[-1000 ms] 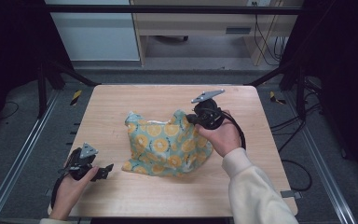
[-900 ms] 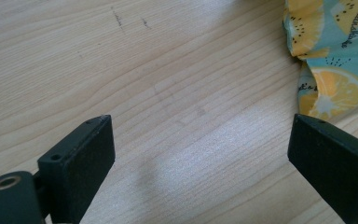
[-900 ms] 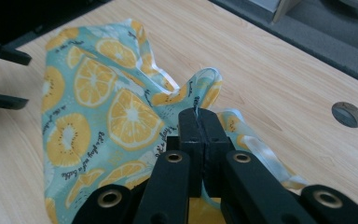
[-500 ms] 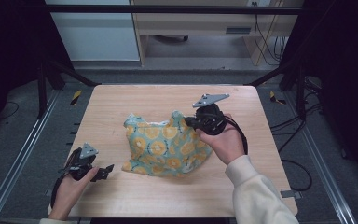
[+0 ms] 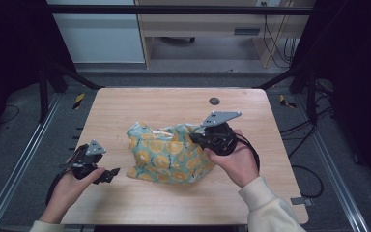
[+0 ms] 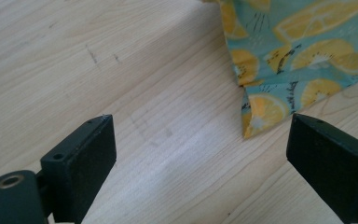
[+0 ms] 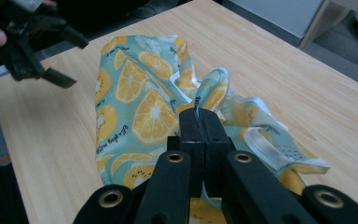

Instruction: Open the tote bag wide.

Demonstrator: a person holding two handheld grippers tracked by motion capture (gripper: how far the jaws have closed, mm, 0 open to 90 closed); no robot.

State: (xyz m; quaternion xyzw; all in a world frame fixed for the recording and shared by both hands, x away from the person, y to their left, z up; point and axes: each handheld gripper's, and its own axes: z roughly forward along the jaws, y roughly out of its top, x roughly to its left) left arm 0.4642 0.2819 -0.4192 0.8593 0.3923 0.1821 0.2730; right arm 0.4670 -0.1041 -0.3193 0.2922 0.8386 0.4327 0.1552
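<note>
- A teal cloth printed with orange slices lies crumpled mid-table.
- The right gripper, jaws pressed together, pinches a fold of the cloth.
- The left gripper, jaws spread wide, hovers beside the cloth's corner.

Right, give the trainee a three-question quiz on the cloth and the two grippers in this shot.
1. True or false: the right gripper has its jaws closed on a fold of the fruit-print cloth.
2. The left gripper is: A) clamped on the cloth, B) open and just short of the cloth's near corner, C) lying on the table unheld.
3. Fill in: the small dark round spot lies on the table ____ the cloth, as seen in the high view.

Key: 1 true; 2 B; 3 beyond.
</note>
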